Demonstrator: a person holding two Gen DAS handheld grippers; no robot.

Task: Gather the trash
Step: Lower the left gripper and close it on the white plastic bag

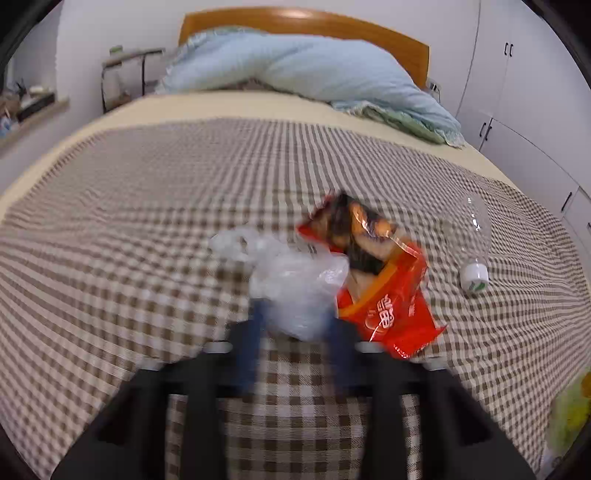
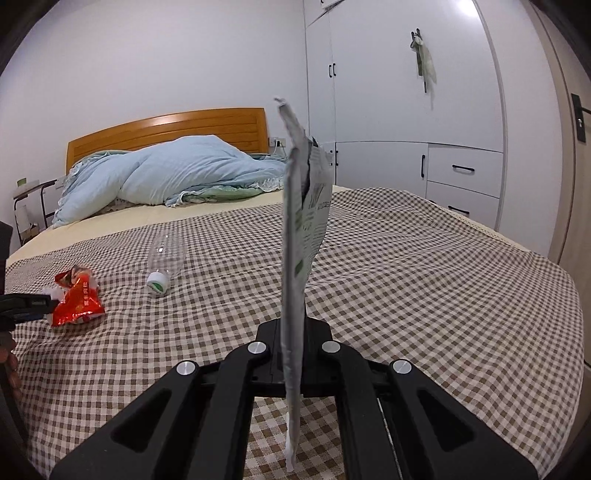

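Note:
On the brown checked bedspread [image 1: 147, 221] lies a crumpled clear plastic bag [image 1: 295, 291], and my left gripper [image 1: 293, 314], blurred, is shut on its near end. A red snack wrapper [image 1: 384, 295] lies against the bag's right side. A clear plastic bottle [image 1: 474, 243] with a white cap lies further right. From the right wrist, the left gripper [image 2: 50, 303] shows at the left edge, at the red wrapper [image 2: 77, 299], with the bottle [image 2: 164, 262] beyond. My right gripper [image 2: 293, 332] is shut on a flat grey-white printed packet [image 2: 303, 206] that stands upright.
A light blue duvet [image 1: 314, 74] is heaped at the wooden headboard [image 1: 295, 22]. White wardrobes and drawers [image 2: 406, 110] line the bed's right side. A small side table [image 1: 125, 70] stands at the far left. A person's hand [image 2: 9, 362] shows at the left edge.

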